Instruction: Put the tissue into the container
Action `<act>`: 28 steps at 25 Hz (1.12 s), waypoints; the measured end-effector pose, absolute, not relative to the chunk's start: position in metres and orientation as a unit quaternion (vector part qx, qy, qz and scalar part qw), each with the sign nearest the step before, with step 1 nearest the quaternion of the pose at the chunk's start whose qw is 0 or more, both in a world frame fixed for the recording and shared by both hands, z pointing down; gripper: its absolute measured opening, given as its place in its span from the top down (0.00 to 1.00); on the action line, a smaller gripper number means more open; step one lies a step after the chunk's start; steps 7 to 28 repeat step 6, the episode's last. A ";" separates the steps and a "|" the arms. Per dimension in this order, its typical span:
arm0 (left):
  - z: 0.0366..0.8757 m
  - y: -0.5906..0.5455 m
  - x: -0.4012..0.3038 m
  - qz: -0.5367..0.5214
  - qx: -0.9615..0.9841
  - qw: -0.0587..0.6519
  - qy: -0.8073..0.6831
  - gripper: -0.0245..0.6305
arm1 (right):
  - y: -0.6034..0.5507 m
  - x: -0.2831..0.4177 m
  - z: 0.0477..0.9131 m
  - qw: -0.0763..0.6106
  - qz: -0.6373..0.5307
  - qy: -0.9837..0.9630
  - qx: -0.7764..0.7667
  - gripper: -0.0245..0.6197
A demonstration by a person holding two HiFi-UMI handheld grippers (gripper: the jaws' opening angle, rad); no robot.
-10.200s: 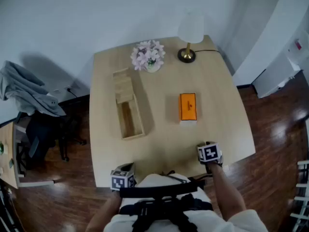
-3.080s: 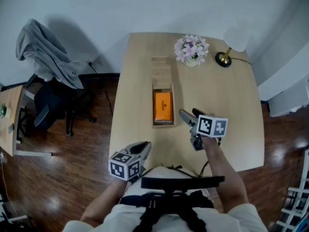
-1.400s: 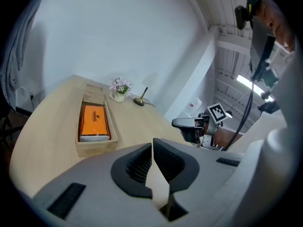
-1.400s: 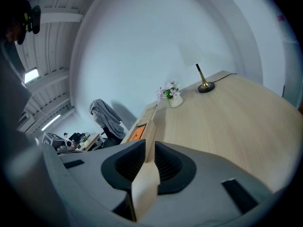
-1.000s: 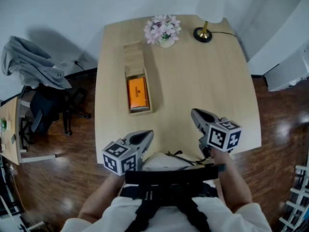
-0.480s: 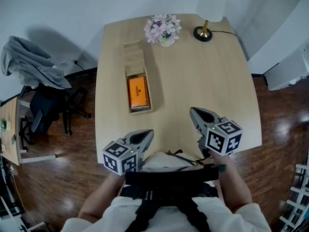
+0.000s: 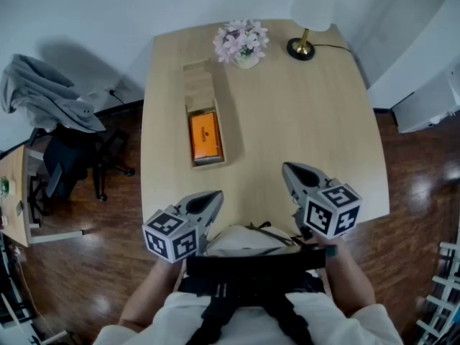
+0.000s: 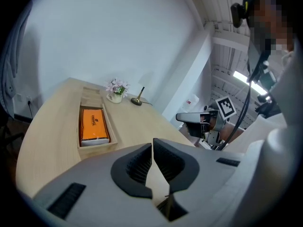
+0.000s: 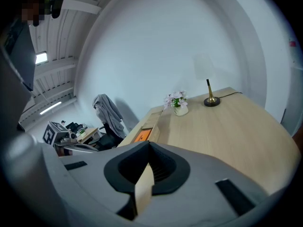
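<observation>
Now | tissue [image 7: 205,136]: sits inside container [image 7: 199,85] on bench [image 7: 302,113] | left claw [image 7: 214,195]: pressed together, empty | right claw [image 7: 288,170]: pressed together, empty | both near bench front edge, well apart from container

**What my things are made of**

My table [image 7: 302,106] is pale wood, smooth and not shiny. The container [image 7: 187,131] is the same pale wood. The tissue pack [image 7: 205,136] has a smooth orange wrap. My left tongs [image 8: 152,143] and right tongs [image 9: 149,148] are dull grey plastic with black ribbed pads [image 8: 141,164]. The floor [image 7: 86,264] is dark, shiny wood. The lamp foot [image 7: 300,48] is shiny metal.
</observation>
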State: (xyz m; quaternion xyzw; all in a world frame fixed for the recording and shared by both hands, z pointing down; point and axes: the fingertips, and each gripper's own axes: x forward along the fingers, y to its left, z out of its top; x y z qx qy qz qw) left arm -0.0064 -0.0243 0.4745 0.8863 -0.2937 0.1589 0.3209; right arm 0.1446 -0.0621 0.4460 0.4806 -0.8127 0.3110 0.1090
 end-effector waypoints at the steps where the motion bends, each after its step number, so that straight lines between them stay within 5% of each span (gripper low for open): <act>1: 0.471 -0.024 -0.008 0.160 0.886 0.321 -0.295 0.96 | -0.061 0.144 0.446 0.110 0.309 -0.814 0.479 0.96; 28: 0.452 -0.025 -0.012 0.159 0.886 0.316 -0.301 0.96 | -0.056 0.140 0.447 0.122 0.299 -0.818 0.477 0.96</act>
